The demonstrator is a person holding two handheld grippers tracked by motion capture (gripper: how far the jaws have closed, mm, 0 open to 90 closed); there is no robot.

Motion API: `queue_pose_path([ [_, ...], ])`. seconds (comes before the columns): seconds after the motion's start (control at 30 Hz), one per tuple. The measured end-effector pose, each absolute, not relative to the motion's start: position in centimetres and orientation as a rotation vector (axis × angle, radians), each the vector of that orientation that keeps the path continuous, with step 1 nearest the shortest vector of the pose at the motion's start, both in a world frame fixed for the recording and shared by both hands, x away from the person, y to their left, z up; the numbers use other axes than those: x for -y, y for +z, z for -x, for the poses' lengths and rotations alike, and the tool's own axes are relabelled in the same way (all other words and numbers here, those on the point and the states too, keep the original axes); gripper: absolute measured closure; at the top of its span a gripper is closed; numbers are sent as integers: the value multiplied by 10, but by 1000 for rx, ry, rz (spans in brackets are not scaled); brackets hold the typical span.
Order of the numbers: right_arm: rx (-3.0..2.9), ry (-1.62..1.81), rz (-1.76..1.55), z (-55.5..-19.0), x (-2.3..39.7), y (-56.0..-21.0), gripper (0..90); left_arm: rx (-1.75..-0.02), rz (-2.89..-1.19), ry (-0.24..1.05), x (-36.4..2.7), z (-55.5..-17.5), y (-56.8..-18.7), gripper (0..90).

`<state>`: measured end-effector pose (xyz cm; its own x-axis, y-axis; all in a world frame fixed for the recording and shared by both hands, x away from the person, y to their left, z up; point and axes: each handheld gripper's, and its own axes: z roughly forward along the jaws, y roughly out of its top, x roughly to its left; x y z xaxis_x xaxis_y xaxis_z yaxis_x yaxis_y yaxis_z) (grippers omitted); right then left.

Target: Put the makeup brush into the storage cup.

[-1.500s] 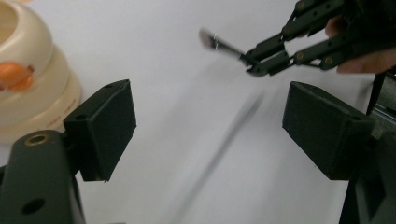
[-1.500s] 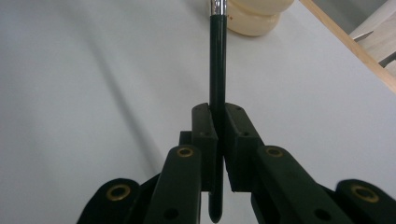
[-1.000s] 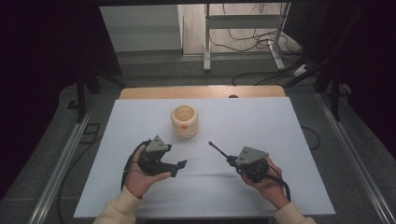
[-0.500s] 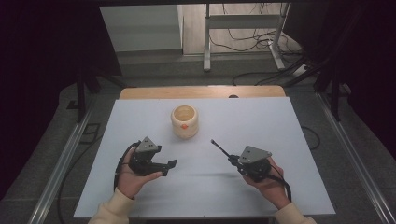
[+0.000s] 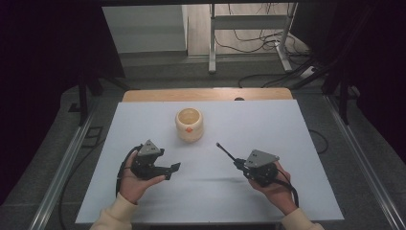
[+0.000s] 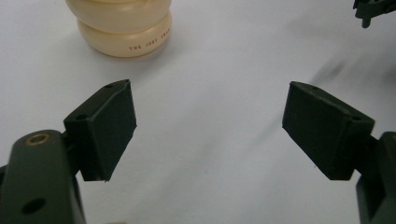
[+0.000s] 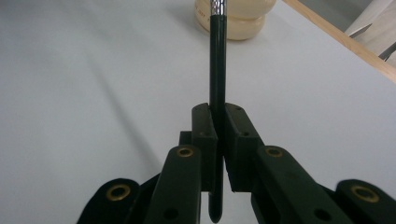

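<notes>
White desk [image 5: 297,143] bearing a cream pot [image 5: 189,124]. Right claw [image 5: 238,163], nearer the person and right of the pot, clamped on a black pencil [image 5: 226,152] aimed potward; left claw [image 5: 172,170], jaws apart, empty, left of it.

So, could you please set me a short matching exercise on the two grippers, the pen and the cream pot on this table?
Things:
1. left gripper
2. right gripper
3. pen
4. cream pot

States or places:
A. stands alone on the white table, touched by nothing
B. clamped between two black jaws, pointing toward the pot
C. jaws wide apart, nothing between them
D. jaws closed on a slim black rod

Pairs: 1-C, 2-D, 3-B, 4-A
</notes>
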<state>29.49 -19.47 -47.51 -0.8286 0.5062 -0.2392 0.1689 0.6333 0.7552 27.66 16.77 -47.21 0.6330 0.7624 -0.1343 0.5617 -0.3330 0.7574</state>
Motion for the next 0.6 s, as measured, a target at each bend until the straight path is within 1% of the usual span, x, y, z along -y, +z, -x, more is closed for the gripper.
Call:
queue_pose_path([
  [0.17, -2421, 1066, -539, -295, 195, -475, 836, -1029, -2017, 305, -166, -276, -471, 182],
  [0.3, -2420, 1073, -541, -295, 194, -475, 836, -1016, -1965, 256, -163, -276, -467, 189],
  [0.6, -2415, 1095, -543, -294, 193, -474, 836, -965, -1937, 237, -143, -279, -463, 209],
])
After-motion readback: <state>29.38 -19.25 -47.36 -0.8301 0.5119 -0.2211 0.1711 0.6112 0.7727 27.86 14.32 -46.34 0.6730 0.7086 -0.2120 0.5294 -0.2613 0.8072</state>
